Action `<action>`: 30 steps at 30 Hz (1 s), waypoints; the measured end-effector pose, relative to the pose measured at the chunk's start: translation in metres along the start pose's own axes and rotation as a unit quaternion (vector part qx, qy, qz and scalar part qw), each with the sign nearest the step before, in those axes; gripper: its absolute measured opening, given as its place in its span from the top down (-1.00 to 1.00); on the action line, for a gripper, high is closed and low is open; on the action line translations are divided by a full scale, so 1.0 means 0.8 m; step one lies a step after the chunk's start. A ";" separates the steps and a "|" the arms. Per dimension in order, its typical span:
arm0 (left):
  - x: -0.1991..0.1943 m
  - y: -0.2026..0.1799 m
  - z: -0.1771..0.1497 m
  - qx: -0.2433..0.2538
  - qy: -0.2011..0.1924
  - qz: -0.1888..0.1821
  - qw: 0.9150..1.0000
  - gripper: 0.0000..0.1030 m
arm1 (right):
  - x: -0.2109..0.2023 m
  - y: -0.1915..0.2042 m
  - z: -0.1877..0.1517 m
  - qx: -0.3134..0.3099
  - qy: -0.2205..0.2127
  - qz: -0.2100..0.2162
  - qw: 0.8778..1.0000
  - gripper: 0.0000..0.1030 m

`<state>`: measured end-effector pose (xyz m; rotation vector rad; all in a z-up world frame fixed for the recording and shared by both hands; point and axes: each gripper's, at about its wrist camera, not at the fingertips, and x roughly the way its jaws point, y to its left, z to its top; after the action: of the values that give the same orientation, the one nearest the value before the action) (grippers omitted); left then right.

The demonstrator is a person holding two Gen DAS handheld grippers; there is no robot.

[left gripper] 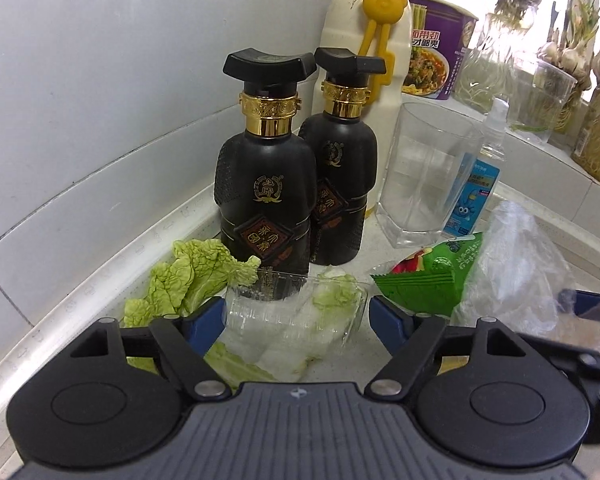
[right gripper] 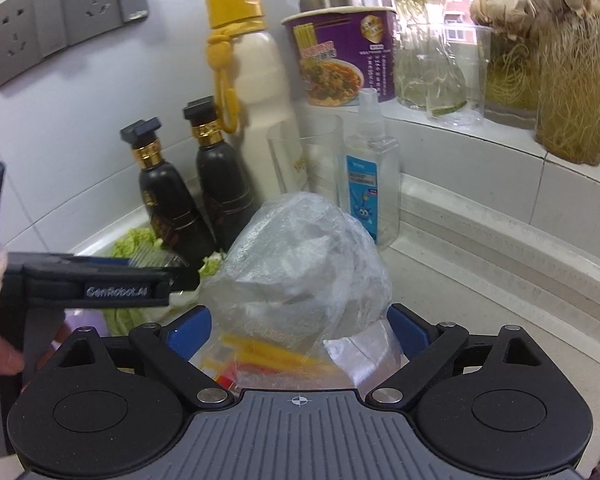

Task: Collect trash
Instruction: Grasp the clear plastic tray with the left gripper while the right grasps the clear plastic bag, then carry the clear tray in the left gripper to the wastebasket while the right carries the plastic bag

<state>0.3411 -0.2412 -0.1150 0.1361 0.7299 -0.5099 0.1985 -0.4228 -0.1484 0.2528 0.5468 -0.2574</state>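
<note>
Left wrist view: the left gripper [left gripper: 295, 312] has its jaws spread wide around a clear plastic tray [left gripper: 295, 308] lying on lettuce scraps [left gripper: 187, 280] on the counter [left gripper: 380, 248], gripping nothing. Two black bottles [left gripper: 267, 184] stand just behind; closing carelessly could topple them.

Right wrist view: the right gripper [right gripper: 300, 332] shows jaws wide around a clear plastic bag [right gripper: 300, 256] of trash; whether it is held I cannot tell. The bag could slip.

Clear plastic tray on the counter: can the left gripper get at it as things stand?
Probably yes. The left gripper is open with the clear plastic tray lying between its fingers over the cabbage leaves; nothing blocks it.
</note>
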 end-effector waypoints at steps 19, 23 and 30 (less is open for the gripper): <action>-0.054 -0.002 -0.001 -0.009 -0.018 -0.016 1.000 -0.43 | -0.024 0.007 -0.001 0.022 -0.002 0.011 1.000 0.89; -0.074 0.002 0.000 -0.016 -0.024 -0.018 0.999 -0.43 | -0.043 0.014 0.004 0.014 -0.015 0.012 1.000 0.89; -0.114 0.007 -0.004 -0.025 -0.033 -0.020 0.999 -0.34 | -0.077 0.027 0.009 0.006 -0.026 0.024 0.999 0.89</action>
<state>0.2845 -0.1992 -0.0566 0.0580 0.6811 -0.5307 0.1580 -0.3939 -0.1056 0.2691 0.4870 -0.2203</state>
